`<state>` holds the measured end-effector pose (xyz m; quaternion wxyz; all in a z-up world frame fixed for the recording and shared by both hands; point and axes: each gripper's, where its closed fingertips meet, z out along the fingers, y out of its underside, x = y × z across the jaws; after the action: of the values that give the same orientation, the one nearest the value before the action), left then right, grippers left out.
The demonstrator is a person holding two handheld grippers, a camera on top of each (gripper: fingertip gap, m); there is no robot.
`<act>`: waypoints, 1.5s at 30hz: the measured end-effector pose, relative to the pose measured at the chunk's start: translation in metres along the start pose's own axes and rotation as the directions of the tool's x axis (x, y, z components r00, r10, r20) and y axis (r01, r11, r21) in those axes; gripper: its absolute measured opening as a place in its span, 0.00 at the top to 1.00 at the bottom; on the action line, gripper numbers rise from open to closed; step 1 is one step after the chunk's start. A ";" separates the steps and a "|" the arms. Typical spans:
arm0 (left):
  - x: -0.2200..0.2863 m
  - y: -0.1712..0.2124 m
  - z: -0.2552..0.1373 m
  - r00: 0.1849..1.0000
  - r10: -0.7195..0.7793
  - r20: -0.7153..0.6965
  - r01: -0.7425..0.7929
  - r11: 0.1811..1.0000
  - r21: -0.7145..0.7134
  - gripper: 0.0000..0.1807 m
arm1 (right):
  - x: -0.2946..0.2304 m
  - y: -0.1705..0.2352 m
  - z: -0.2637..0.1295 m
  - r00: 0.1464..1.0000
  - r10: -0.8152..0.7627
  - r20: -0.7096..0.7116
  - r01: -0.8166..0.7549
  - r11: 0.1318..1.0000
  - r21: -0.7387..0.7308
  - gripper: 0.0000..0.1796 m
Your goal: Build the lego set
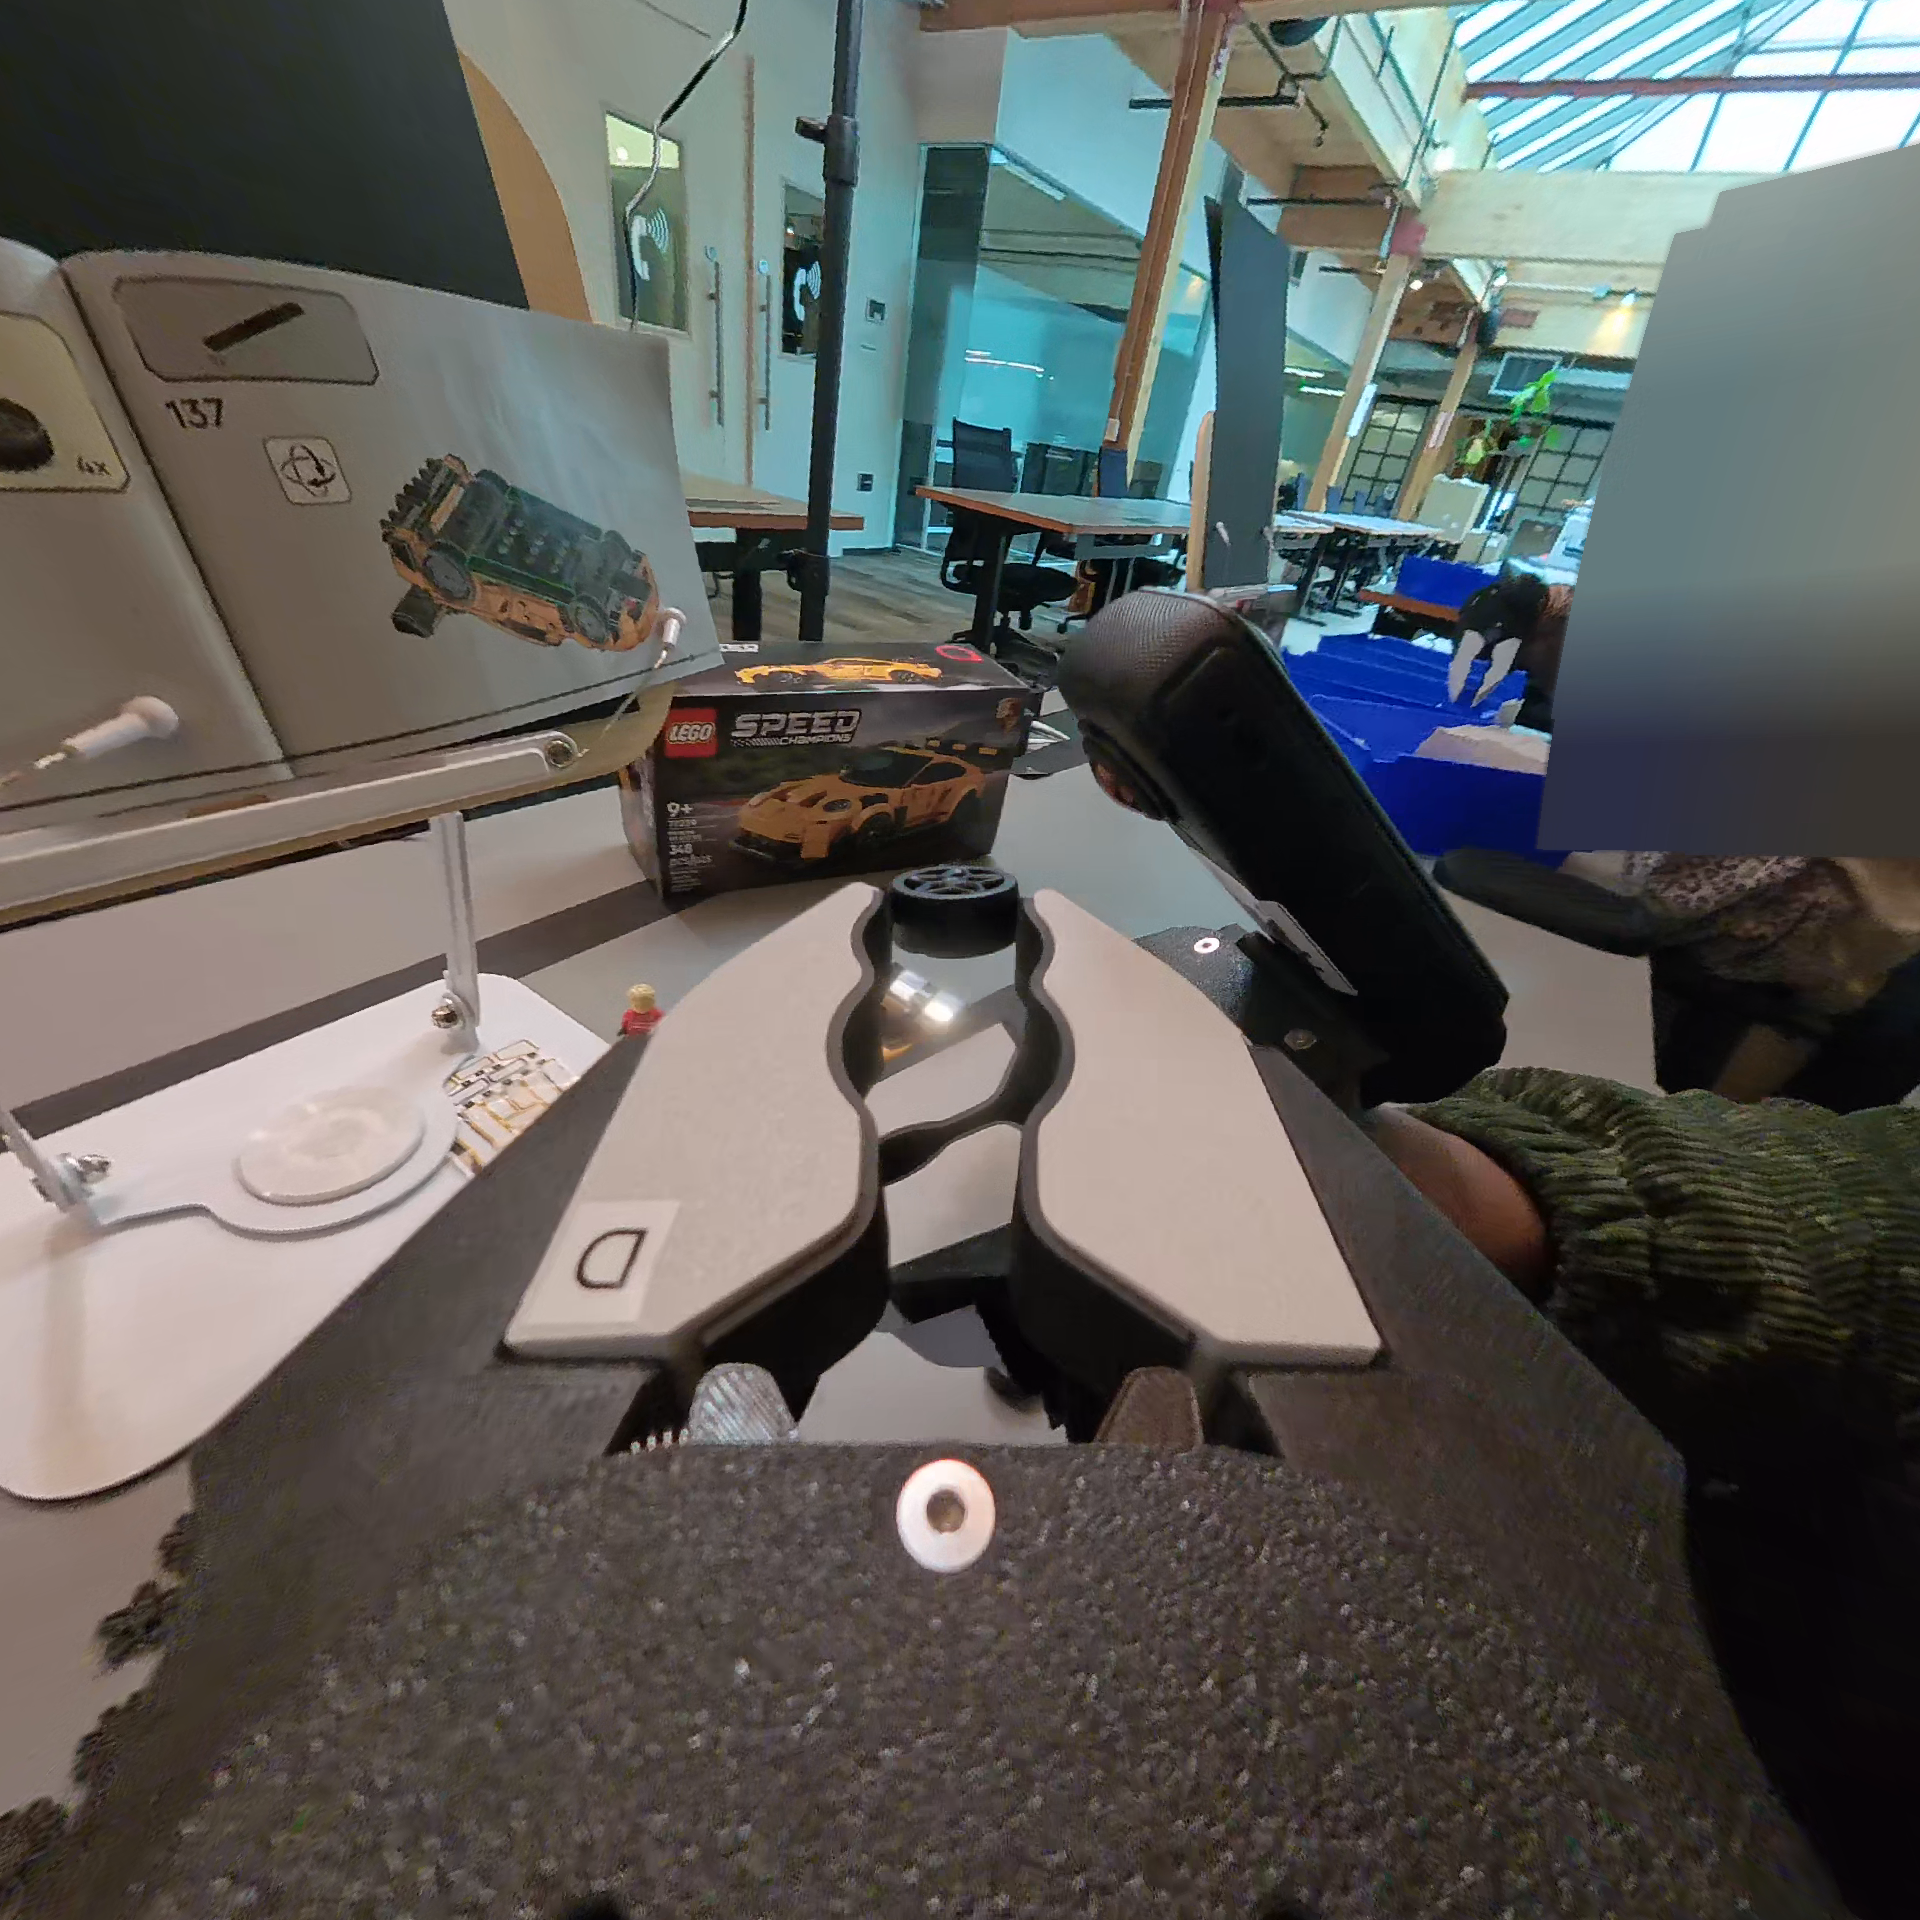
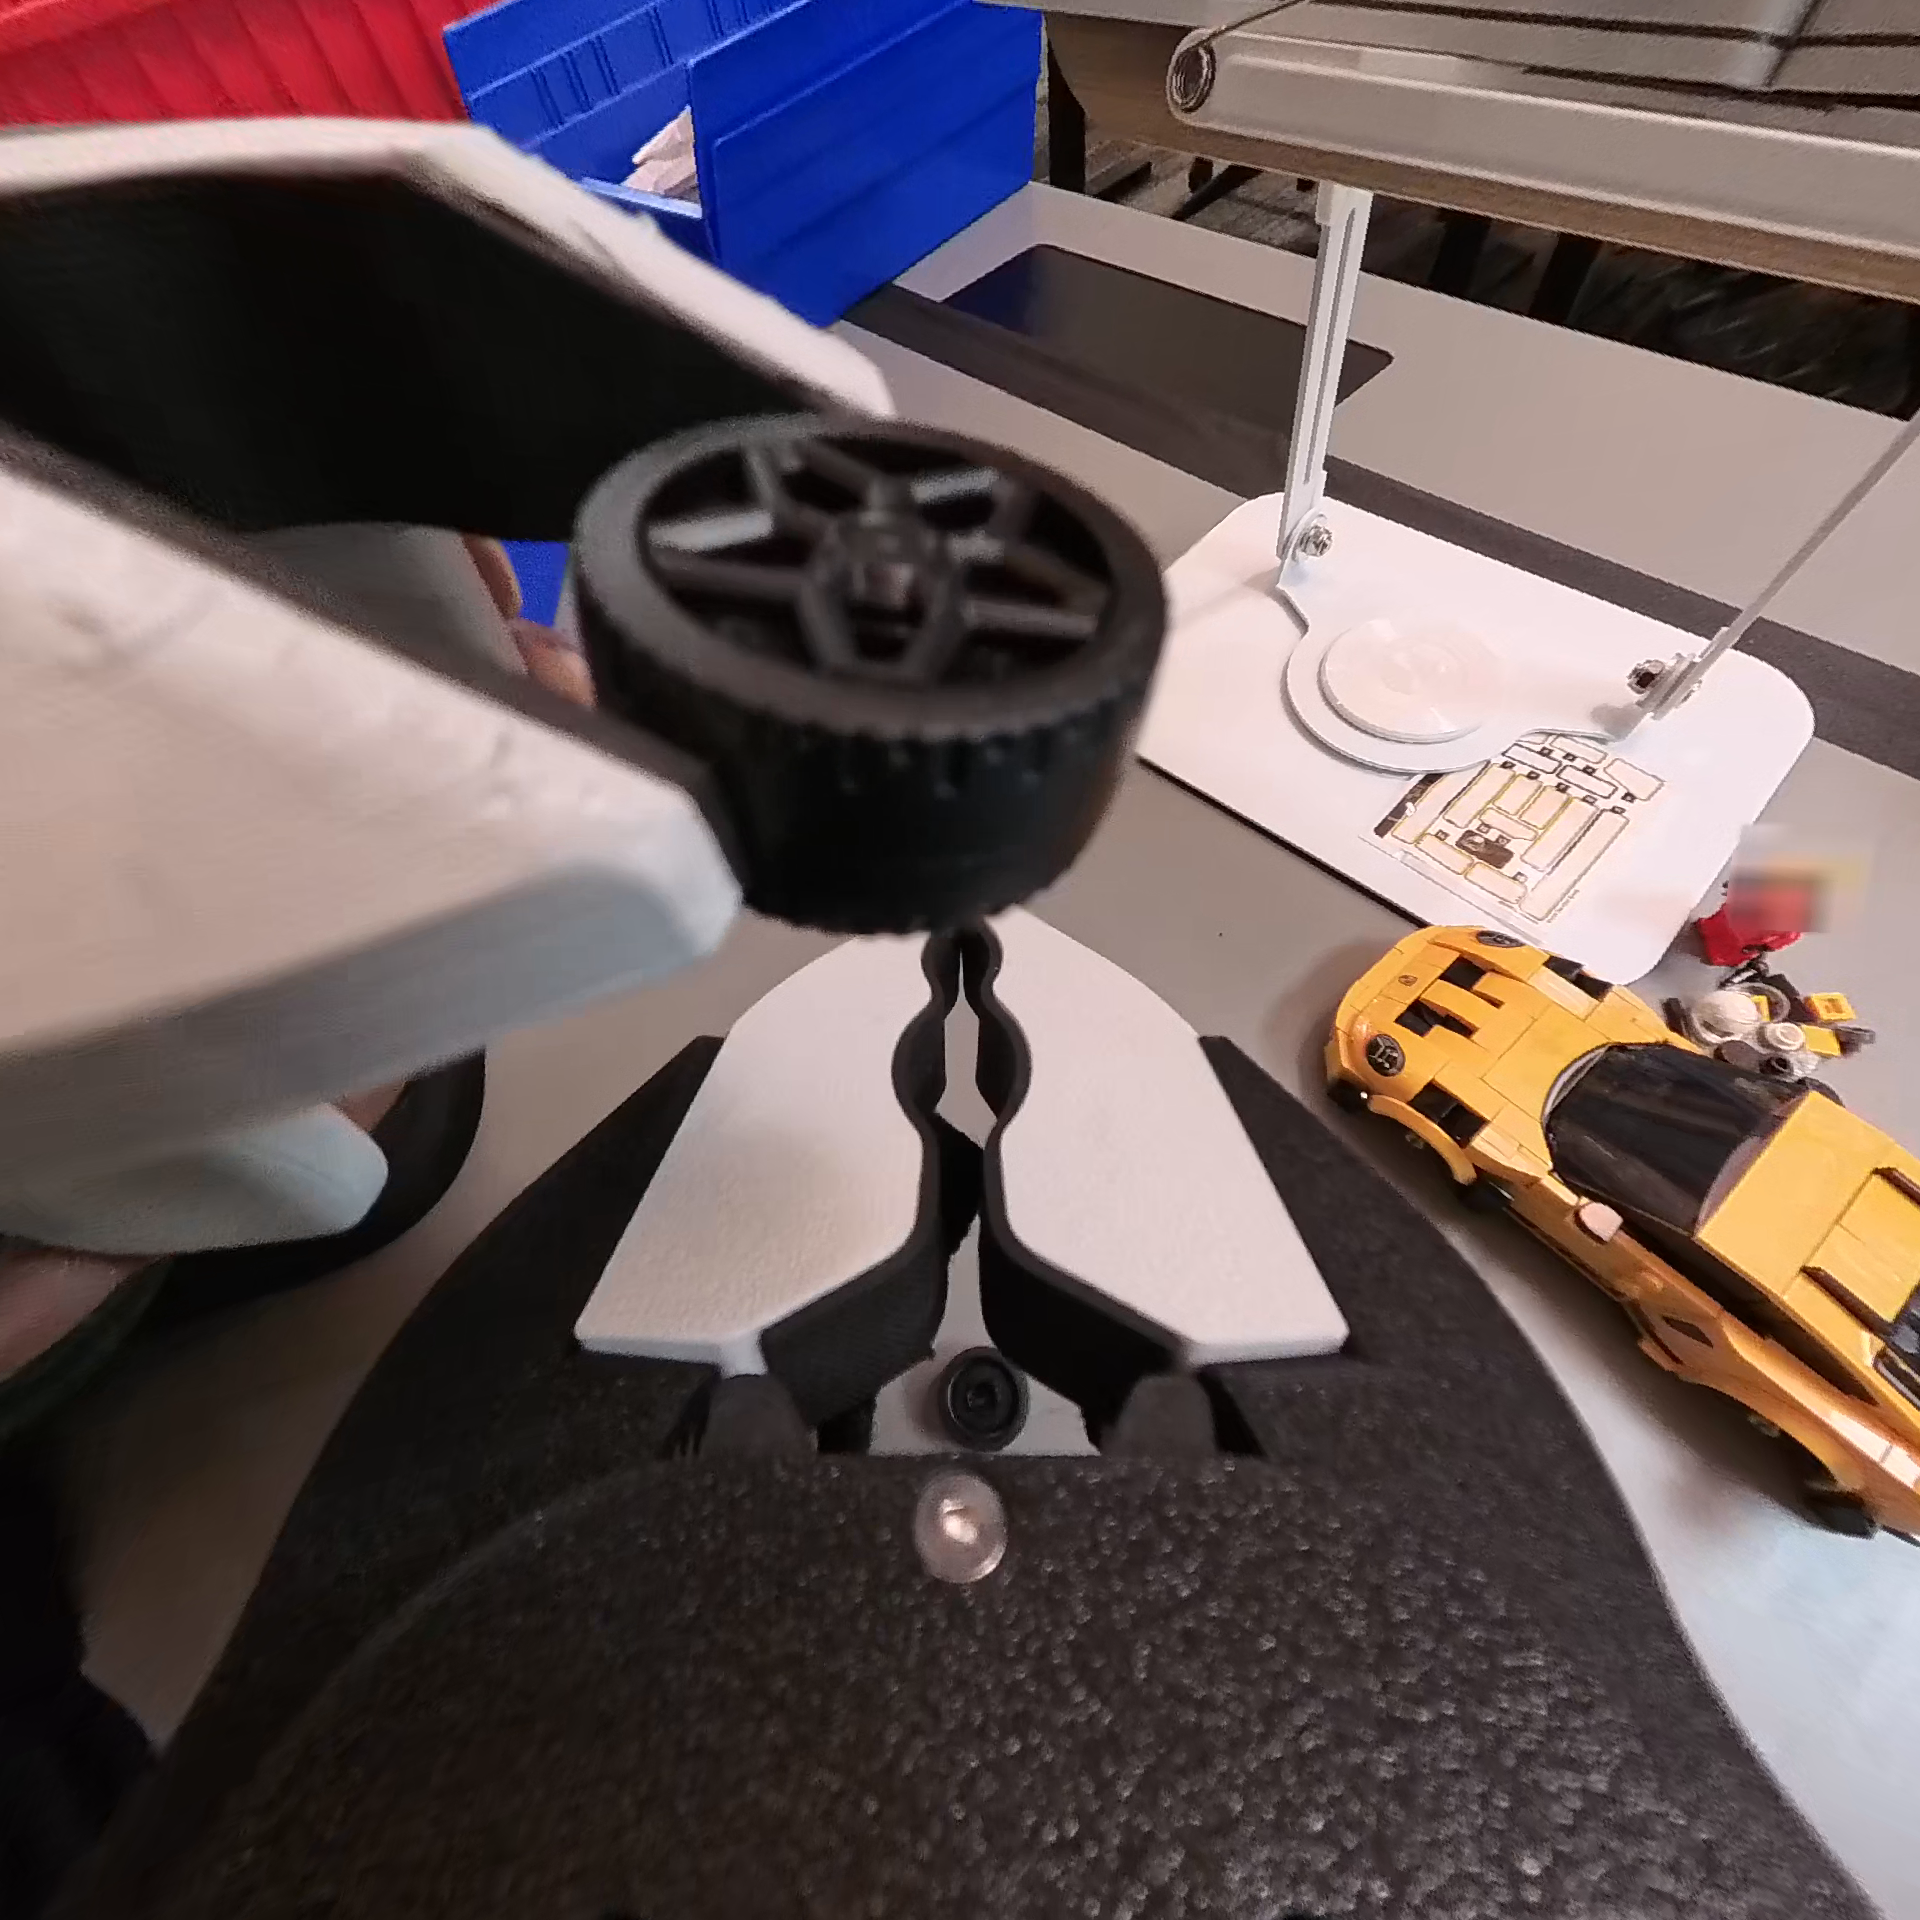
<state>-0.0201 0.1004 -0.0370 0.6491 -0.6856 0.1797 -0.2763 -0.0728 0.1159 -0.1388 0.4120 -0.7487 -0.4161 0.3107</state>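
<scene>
Right up close in the right wrist view, a black wheel [image 2: 868, 665] with a spoked rim is seen clamped at the tips of the left gripper [image 2: 665, 717], which comes in big and blurry from the left edge. Same thing is shown from the left wrist view: the wheel [image 1: 954, 894] is pinched between the two grey fingers of the left gripper [image 1: 954, 920], held up above the grey table [image 1: 312, 935]. Just below the wheel, the right gripper [image 2: 964, 951] is seen with its fingertips pressed together right under the tyre; whether something tiny is caught between them can't really be made out, since the wheel covers the very tips. Off to the right, the yellow lego car [image 2: 1662, 1174] is sat on the table on its own, roof up, well apart from both grippers, with a small heap of loose pieces [image 2: 1756, 1023] just beside its nose. A sticker sheet [image 2: 1517, 821] is laid on the white base of the book stand [image 2: 1725, 727], and an open instruction booklet [image 1: 395, 499] is propped up on that stand in the left view. Behind it the set's box [image 1: 831, 769] is stood on the table, with a little minifigure [image 1: 641, 1010] nearby. Blue bins [image 2: 790, 135] are parked at the far side, and a green-sleeved arm [image 1: 1704, 1205] is visible at the right.
</scene>
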 end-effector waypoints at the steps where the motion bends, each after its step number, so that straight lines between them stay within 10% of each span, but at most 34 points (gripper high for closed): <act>1: 0.000 0.000 0.000 1.000 0.017 0.008 -0.017 1.000 -0.001 0.88 | 0.001 0.000 0.000 1.000 -0.001 -0.002 0.001 1.000 0.001 1.00; 22: -0.001 0.003 0.002 0.942 0.299 0.151 -0.291 0.954 -0.070 0.88 | 0.002 0.000 -0.001 1.000 -0.018 -0.018 0.018 1.000 0.004 1.00; 45: -0.022 0.013 -0.011 0.980 0.199 0.024 -0.195 0.974 -0.119 0.88 | 0.008 0.006 -0.002 0.996 -0.080 -0.027 0.080 0.997 0.003 0.98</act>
<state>-0.0421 0.1039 -0.0534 0.6355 -0.7058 0.2509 -0.1872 -0.0650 0.1202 -0.1437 0.4312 -0.7347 -0.4397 0.2846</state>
